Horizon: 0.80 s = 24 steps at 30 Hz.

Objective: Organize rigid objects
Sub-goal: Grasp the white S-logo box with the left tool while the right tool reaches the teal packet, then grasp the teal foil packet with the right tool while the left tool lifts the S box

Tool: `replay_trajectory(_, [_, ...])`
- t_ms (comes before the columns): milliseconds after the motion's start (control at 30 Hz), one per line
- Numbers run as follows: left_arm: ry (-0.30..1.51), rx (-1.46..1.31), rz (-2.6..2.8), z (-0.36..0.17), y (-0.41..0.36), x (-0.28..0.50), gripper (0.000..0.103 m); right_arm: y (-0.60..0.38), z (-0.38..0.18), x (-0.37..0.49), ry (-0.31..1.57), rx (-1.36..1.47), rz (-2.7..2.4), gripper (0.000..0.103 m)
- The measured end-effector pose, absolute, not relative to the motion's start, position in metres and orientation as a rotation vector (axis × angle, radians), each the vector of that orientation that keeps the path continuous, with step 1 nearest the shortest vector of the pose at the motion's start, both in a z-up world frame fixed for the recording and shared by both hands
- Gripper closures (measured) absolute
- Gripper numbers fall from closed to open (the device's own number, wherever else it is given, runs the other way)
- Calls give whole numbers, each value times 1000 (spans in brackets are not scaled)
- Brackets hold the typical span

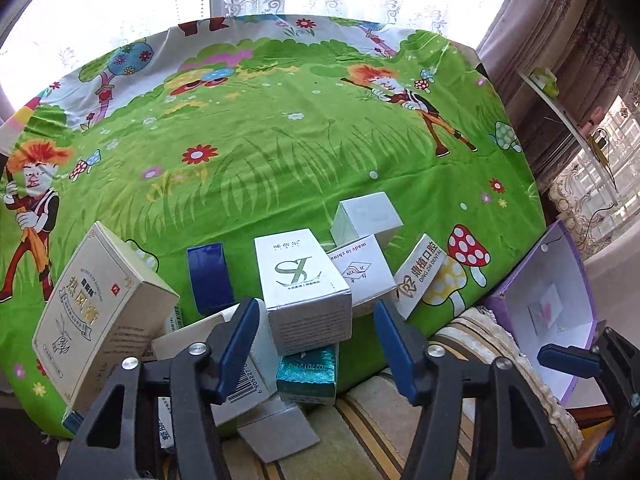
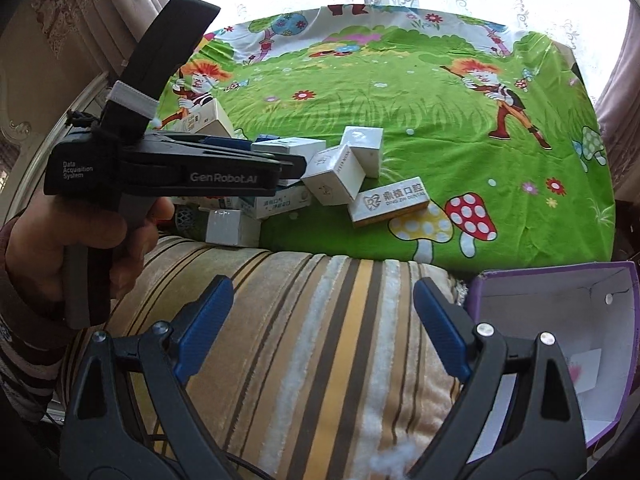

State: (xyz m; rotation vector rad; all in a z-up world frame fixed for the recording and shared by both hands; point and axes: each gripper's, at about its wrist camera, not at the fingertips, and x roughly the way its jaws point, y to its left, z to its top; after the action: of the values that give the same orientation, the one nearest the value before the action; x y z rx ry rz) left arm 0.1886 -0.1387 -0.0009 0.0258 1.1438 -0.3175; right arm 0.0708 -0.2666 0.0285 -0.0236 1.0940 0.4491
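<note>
My left hand-held gripper (image 1: 316, 346) hangs with its blue pads spread wide, holding nothing. Between and just beyond them stands a white carton with a grey-green "JS" monogram (image 1: 302, 280), resting on a teal foil box (image 1: 307, 376) printed "0270121". To its left leans a cream cardboard box with gold Chinese lettering (image 1: 100, 316); ahead and right lie a white box marked "made in china" (image 1: 360, 270) and a flat white pack reading "DING ZHI DENTAL" (image 1: 418, 274). All sit on the green cartoon-print cloth (image 1: 280, 140). My right hand-held gripper (image 2: 322, 332) is likewise spread and empty above a striped plush cushion (image 2: 304, 320); an open purple cardboard box (image 2: 560, 304) sits just right of it. The left tool's body reads "GenRobot.AI".
</note>
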Motion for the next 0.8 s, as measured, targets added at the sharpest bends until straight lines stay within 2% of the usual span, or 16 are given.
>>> replay_trajectory(67, [1150, 29, -319, -3, -139, 190, 56, -260, 25, 76, 1108, -16, 460, 10])
replay_trajectory(100, [1152, 26, -320, -3, -138, 191, 57, -257, 24, 79, 1115, -7, 467, 10])
replay_trajectory(467, [1134, -29, -341, -1, -129, 191, 58, -246, 4, 101, 1201, 184, 518, 10])
replay_trajectory(800, [1068, -76, -366, 22, -118, 180, 58, -237, -4, 116, 1218, 243, 471, 10])
